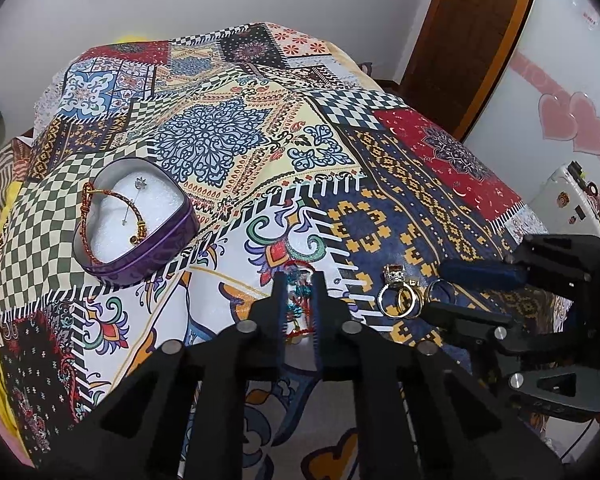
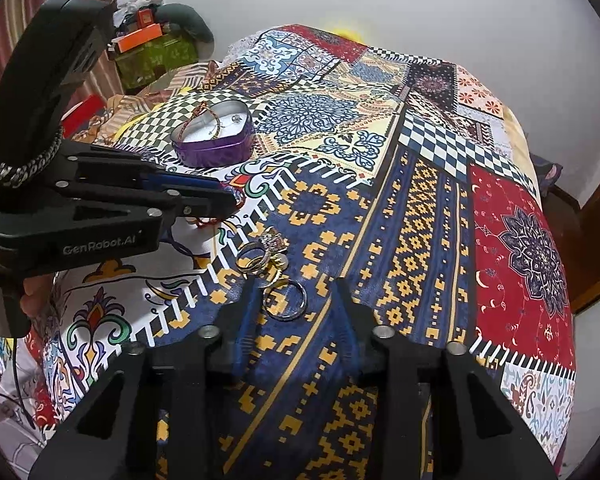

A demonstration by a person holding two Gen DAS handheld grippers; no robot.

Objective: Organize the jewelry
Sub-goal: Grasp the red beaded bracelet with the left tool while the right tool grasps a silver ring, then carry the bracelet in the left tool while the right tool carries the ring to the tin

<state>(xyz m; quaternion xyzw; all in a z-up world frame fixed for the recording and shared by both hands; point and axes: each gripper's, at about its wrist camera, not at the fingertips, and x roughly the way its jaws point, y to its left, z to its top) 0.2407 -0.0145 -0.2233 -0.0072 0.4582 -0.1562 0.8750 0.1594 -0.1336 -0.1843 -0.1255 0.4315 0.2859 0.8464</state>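
- Patterned cloth [image 1: 228, 148] covers the table, with a purple heart-shaped tin [image 1: 136, 220] on it well to the left of both grippers
- Left gripper [image 1: 298, 300] has its jaws drawn close around a red-and-teal beaded bracelet [image 1: 298, 304] that lies on the cloth between them
- Right gripper [image 2: 294, 300] is spread wide, a plain silver ring [image 2: 285, 300] lying loose between its fingers
- More rings [image 2: 262, 254] sit in a cluster just beyond that ring, near the left gripper's tip
- Red braided bracelet [image 1: 94, 220] hangs over the tin's rim
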